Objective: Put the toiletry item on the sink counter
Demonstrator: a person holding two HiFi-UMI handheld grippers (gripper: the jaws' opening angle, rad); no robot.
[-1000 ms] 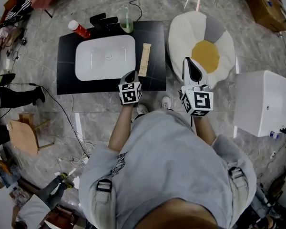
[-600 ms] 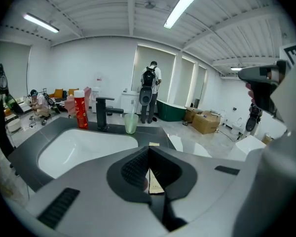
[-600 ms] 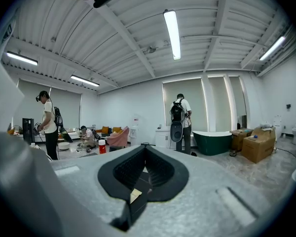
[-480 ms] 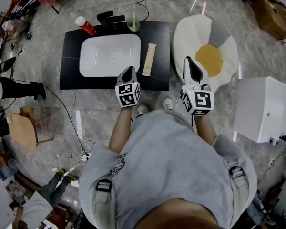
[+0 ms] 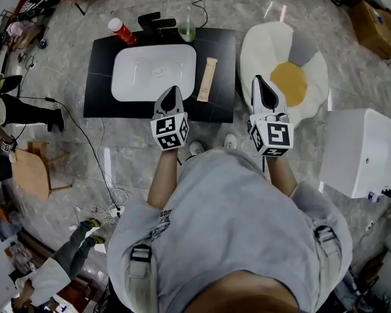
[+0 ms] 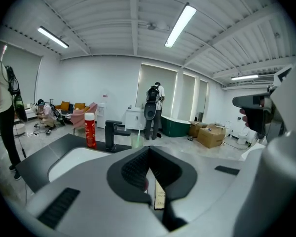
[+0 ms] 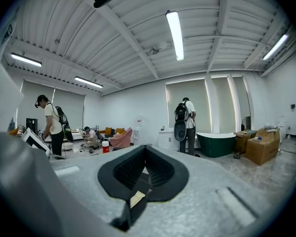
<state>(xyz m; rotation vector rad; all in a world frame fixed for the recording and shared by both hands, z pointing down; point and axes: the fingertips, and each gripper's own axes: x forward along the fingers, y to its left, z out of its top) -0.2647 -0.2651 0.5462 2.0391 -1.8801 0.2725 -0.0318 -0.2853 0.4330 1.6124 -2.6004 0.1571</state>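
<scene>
The toiletry item, a long beige box (image 5: 208,79), lies flat on the black sink counter (image 5: 101,90), just right of the white basin (image 5: 153,74). My left gripper (image 5: 173,91) hovers over the counter's front edge, left of the box, shut with nothing in it. In the left gripper view the box (image 6: 159,196) shows through the slit of the left gripper (image 6: 150,179). My right gripper (image 5: 259,81) is off the counter to the right, also shut and empty. It points out into the room in the right gripper view (image 7: 142,181).
A red bottle (image 5: 122,30), a black faucet (image 5: 156,22) and a green cup (image 5: 187,32) line the counter's back edge. An egg-shaped cushion (image 5: 287,77) lies on the floor at right, and a white cabinet (image 5: 365,152) beyond it. People stand far off (image 6: 153,110).
The counter has slid right and down in the head view as the head moved. My left gripper has drifted slightly left, away from the box. The right gripper has stayed put.
</scene>
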